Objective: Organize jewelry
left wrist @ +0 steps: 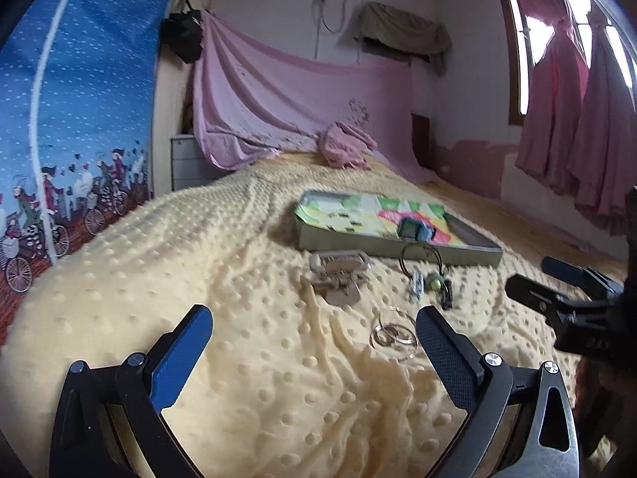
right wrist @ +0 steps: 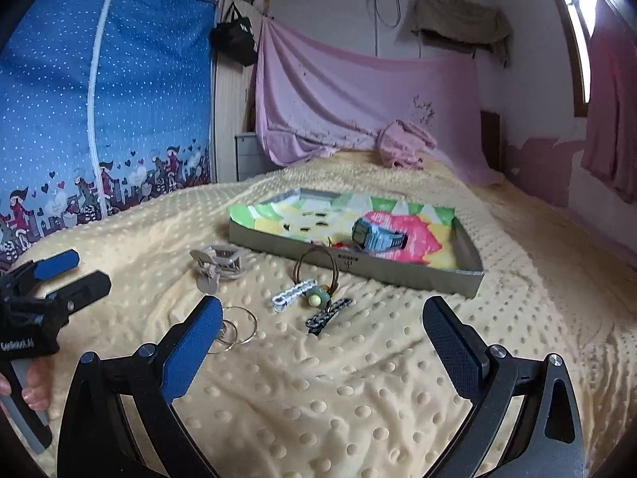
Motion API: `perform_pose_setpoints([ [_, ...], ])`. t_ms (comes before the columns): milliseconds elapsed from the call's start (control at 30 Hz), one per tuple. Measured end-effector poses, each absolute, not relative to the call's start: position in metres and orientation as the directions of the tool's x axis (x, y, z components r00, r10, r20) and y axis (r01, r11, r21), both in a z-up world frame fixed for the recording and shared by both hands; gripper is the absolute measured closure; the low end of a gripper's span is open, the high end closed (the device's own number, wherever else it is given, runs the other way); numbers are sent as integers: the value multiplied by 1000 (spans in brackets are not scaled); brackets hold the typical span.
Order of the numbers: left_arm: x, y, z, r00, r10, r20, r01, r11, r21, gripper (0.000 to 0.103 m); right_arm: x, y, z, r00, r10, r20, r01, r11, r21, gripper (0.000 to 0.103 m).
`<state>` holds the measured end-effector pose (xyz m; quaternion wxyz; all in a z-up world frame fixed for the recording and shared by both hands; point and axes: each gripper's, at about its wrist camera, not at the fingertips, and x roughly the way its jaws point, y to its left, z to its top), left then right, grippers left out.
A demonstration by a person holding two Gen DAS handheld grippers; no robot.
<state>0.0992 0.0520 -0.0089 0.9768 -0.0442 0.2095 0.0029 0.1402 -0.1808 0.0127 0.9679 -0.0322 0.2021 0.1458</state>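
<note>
- Left wrist view: the left gripper (left wrist: 314,342) hangs low over the yellow dotted blanket (left wrist: 247,279), its jaws spread wide and holding nothing.
- The thin metal rings (left wrist: 392,330) lie on the blanket just inside its right finger, not gripped.
- Farther in, a beige clasp piece (left wrist: 340,275) rests near the tray's near-left corner; a dark cord loop with a green bead (left wrist: 432,279) lies just before the tray's near wall.
- The colourful shallow tray (left wrist: 358,245) sits mid-bed, with a blue watch (left wrist: 416,229) inside, close to the near wall.
- The right gripper (left wrist: 533,279) enters from the right edge, jaws parted, empty.
- Right wrist view: the right gripper (right wrist: 322,338) is released wide above the blanket (right wrist: 398,358), the rings (right wrist: 239,328) beside its left finger.
- A white braided strip (right wrist: 292,294) and a dark one (right wrist: 328,314) flank the bead (right wrist: 316,298).
- The watch (right wrist: 376,235) lies in the tray (right wrist: 350,257); the left gripper (right wrist: 67,273) is at the left edge, open, held by a hand (right wrist: 34,382).
</note>
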Motion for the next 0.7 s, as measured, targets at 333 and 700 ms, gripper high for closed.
perform_pose_setpoints([
  [333, 115, 39, -18, 876, -137, -463, 99, 989, -107, 13, 167, -192, -11, 819, 301, -489, -281, 953, 116, 5],
  [700, 155, 27, -43, 758, -269, -594, 170, 961, -218, 53, 189, -183, -24, 762, 342, -550, -329, 936, 126, 44],
])
